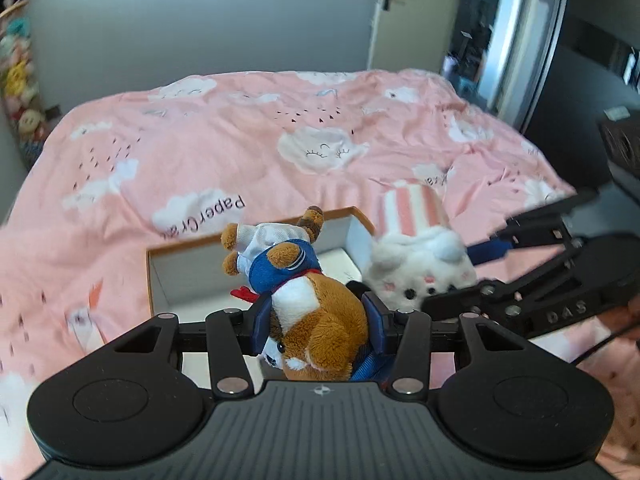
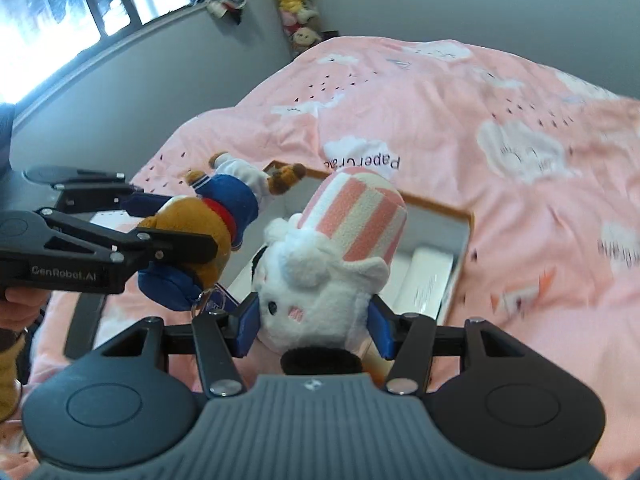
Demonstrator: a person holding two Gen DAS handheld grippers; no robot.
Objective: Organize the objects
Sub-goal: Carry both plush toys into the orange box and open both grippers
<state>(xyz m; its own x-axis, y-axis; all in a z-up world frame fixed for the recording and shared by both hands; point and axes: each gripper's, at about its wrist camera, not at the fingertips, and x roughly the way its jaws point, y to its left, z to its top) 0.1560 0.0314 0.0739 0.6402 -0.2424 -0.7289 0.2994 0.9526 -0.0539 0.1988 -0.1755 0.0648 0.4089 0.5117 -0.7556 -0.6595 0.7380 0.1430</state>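
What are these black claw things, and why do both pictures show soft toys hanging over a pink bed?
They are hand-held grippers, one in each of a person's hands, each with a camera looking along its fingers. The left camera shows the left gripper clamped on a brown plush dog in a blue sailor outfit. The right camera shows the right gripper clamped on a white plush with a pink-striped body. Below them, on the pink cloud-print bedcover, lies an open white box.

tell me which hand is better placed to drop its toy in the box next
Left, probably: the bear in the left gripper hangs directly over the open box; the right gripper's bunny hangs nearer its edge.
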